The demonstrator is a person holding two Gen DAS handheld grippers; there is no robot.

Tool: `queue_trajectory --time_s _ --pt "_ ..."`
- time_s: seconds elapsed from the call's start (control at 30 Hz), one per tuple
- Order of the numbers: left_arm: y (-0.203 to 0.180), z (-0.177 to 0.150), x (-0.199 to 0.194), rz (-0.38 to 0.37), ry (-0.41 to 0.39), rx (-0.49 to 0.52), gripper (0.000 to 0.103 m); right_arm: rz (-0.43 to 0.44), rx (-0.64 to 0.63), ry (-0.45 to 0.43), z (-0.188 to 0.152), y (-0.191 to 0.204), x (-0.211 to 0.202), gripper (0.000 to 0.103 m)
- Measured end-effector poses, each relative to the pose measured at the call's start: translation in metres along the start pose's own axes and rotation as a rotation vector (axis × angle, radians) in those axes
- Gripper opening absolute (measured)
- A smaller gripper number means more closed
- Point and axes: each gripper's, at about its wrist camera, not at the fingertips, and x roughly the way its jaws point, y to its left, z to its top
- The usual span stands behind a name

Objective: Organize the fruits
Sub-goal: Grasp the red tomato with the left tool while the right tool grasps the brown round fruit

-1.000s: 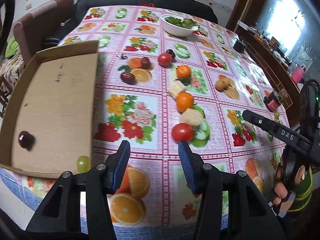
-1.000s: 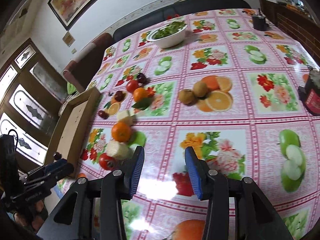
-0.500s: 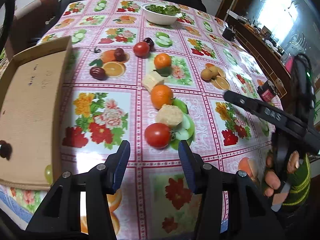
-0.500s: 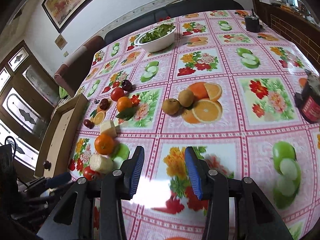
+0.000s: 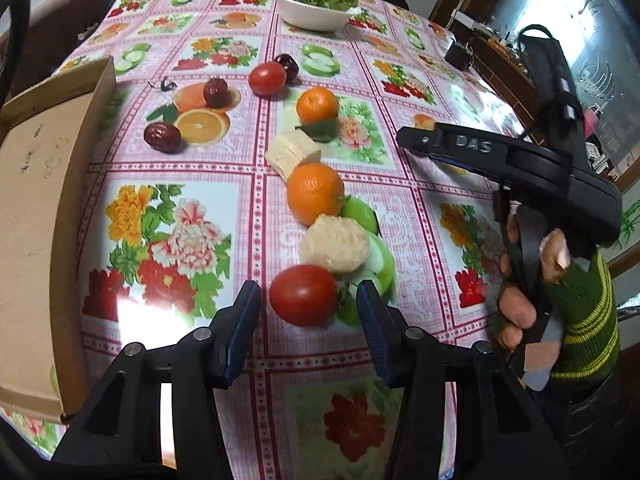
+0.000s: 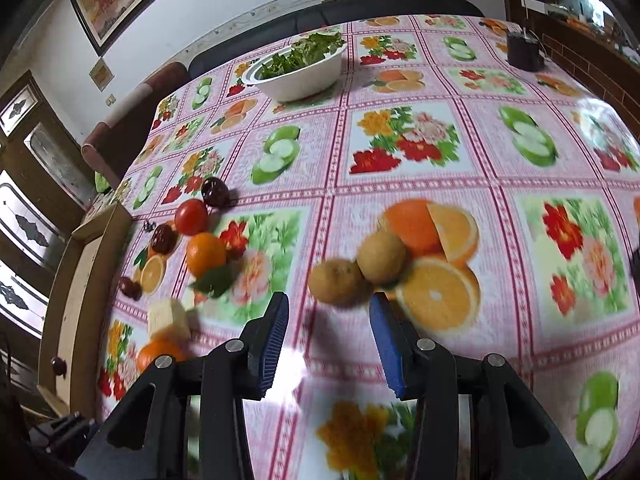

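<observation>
My left gripper (image 5: 308, 306) is spread wide and holds nothing, with the round, glossy red tomato (image 5: 303, 295) sitting on the pink fruit-print plastic tablecloth (image 5: 256, 344) between its blue-padded fingers (image 5: 243, 330), not yet touched. I judge it light, smooth and slippery, thin-skinned and easy to bruise, so I'd close on its widest middle, gently. Just behind it lies a pale, rough-cut round chunk (image 5: 335, 243), touching or nearly so, then a bright orange mandarin (image 5: 315, 193). The shallow brown cardboard tray (image 5: 36, 208) lies along the left edge. My right gripper (image 6: 328, 328) is also wide apart and empty, aimed at the nearer of two fuzzy brown kiwis (image 6: 336, 282); those look firmer and less slippery, best taken across the short axis
</observation>
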Motion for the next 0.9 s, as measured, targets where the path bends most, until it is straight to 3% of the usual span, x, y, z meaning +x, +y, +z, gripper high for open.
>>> queue_trajectory --time_s 0.07,0.17,0.23,0.53,0.9 --pt "0.0 0.0 0.0 0.006 -0.014 0.008 0.048 -0.028 -0.033 -0.009 0.003 0.007 0.005 0.044" --pt "-0.001 0.001 0.001 0.017 -0.024 0.023 0.038 -0.071 -0.088 -0.026 0.004 0.015 0.01 0.041" --pt "0.0 0.001 0.001 0.009 -0.022 0.024 0.033 -0.076 -0.104 -0.027 0.003 0.017 0.01 0.027" --pt "0.004 -0.001 -0.018 0.007 -0.046 0.014 0.032 0.031 -0.073 -0.029 -0.015 0.016 -0.019 0.026" --pt "0.012 -0.002 -0.049 0.062 -0.109 0.004 0.032 0.105 -0.088 -0.07 -0.03 0.032 -0.065 0.026"
